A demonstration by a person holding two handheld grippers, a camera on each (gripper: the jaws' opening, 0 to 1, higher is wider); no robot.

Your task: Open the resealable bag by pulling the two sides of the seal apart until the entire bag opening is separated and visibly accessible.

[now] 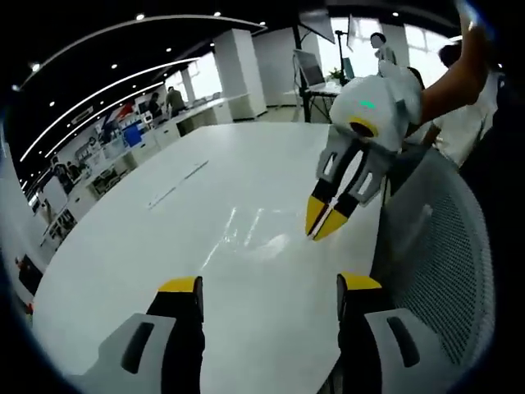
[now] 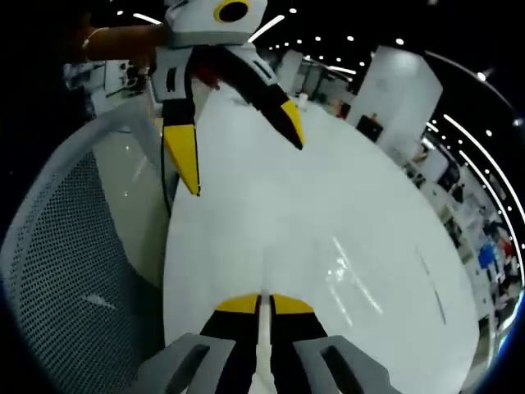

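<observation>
White glossy tabletop (image 1: 164,246) carries the clear, nearly invisible resealable plastic bag (image 1: 246,234), lying flat. My right claw (image 1: 330,220) is clenched on its edge; my left claw (image 1: 269,297) hangs released nearby.

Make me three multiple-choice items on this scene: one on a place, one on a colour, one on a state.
1. Where does the clear bag lie?
A. on the white table
B. on the mesh chair
C. on the floor

2. What colour are the gripper fingertips?
A. red
B. yellow
C. blue

3. How do the jaws of the left gripper stand?
A. shut on the bag
B. shut on nothing
C. wide open

Answers:
1 A: the bag glints flat on the table.
2 B: the fingertips are yellow in both views.
3 C: a wide gap parts its jaws, while the right gripper is shut on the bag's edge.
</observation>
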